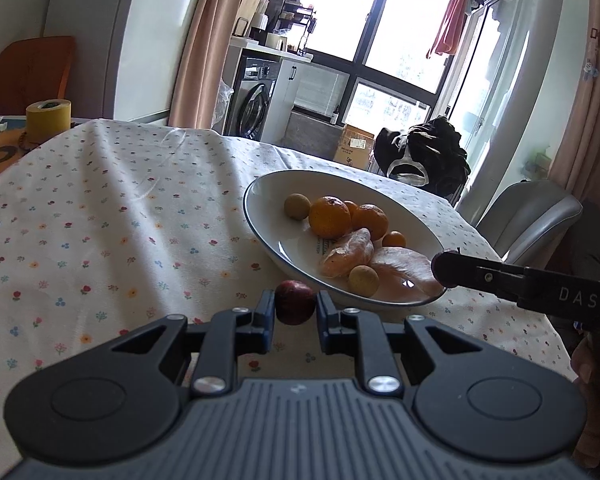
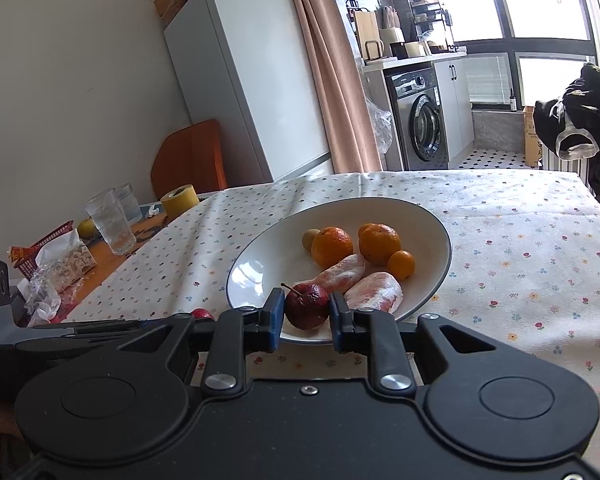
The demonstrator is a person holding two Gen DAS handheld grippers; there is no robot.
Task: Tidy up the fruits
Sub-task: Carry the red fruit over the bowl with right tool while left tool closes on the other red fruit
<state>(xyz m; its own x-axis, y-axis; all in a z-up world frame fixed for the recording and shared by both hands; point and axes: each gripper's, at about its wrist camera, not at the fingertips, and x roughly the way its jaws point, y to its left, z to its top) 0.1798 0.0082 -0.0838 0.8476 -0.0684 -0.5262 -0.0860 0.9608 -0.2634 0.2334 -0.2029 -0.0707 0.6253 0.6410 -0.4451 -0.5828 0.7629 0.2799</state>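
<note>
- Shallow white ceramic plate with a dark rim (image 2: 256, 256) on the floral tablecloth, holding round oranges (image 2: 332, 246), peeled citrus segments (image 2: 374, 293) and small yellowish fruits (image 1: 363, 280).
- Dark red, stemmed small fruit (image 2: 307, 306) above the plate's near edge.
- Second dark red small fruit (image 1: 295, 301) on the cloth, just beside the plate.

Two red fruits (image 2: 306, 306), three oranges (image 2: 332, 246), one plate (image 2: 260, 248), two glasses (image 2: 110, 222).

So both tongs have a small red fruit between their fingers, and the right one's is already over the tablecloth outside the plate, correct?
Not quite. The right wrist view shows the right tongs holding their red fruit over the white plate, just inside its near rim. The left tongs do have a red fruit between their fingers.
</note>
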